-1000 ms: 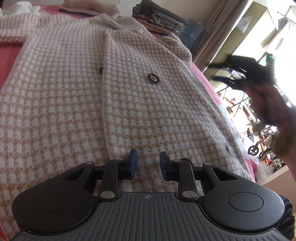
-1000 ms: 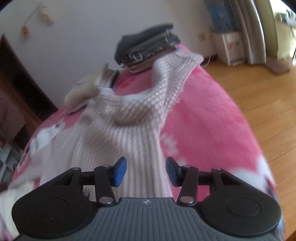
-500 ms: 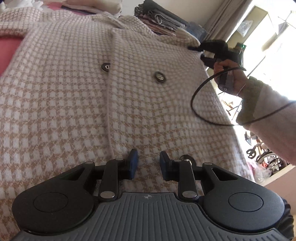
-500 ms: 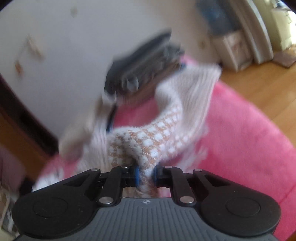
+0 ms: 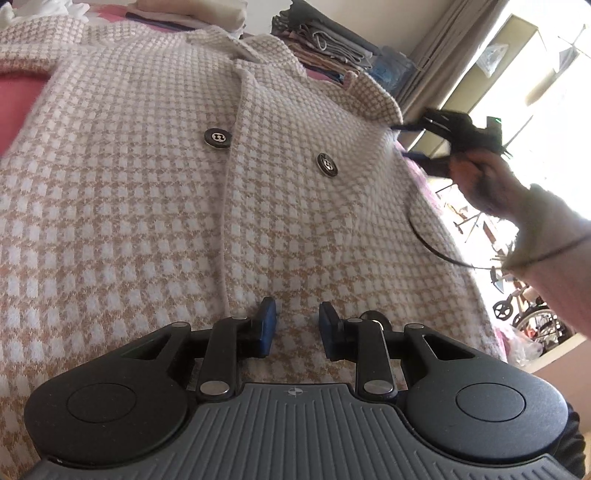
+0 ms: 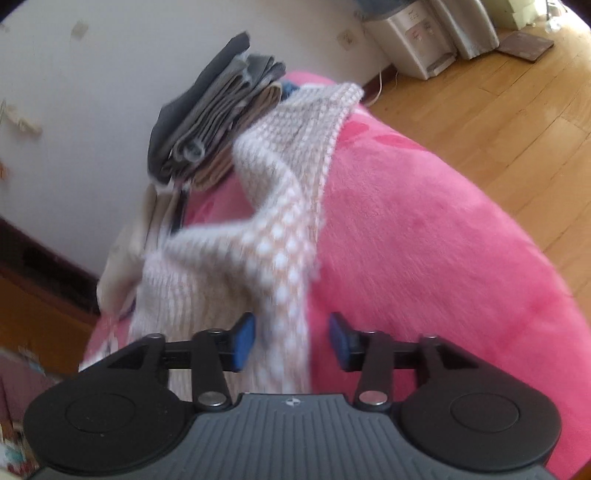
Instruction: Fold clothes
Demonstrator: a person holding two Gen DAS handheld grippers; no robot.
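A cream-and-tan checked jacket (image 5: 155, 206) with two dark buttons (image 5: 217, 137) lies spread front-up on a pink blanket (image 6: 424, 240). My left gripper (image 5: 297, 325) hovers open just over the jacket's lower front, with nothing between its blue pads. My right gripper (image 6: 291, 339) is open too, and the jacket's sleeve (image 6: 288, 236) lies folded inward between its spread fingers, gripped by neither. In the left wrist view the right gripper (image 5: 413, 142) appears blurred at the jacket's right shoulder, held by a hand (image 5: 484, 181).
A stack of folded dark and grey clothes (image 6: 214, 122) sits at the head of the bed by the white wall; folded pale garments (image 5: 192, 11) lie beside it. Wooden floor (image 6: 498, 103) runs past the bed's right edge. A curtain (image 5: 439, 55) hangs beyond.
The right gripper, shut on the sleeve half a second ago, has opened and let it go, folded inward. The left gripper has barely shifted over the jacket.
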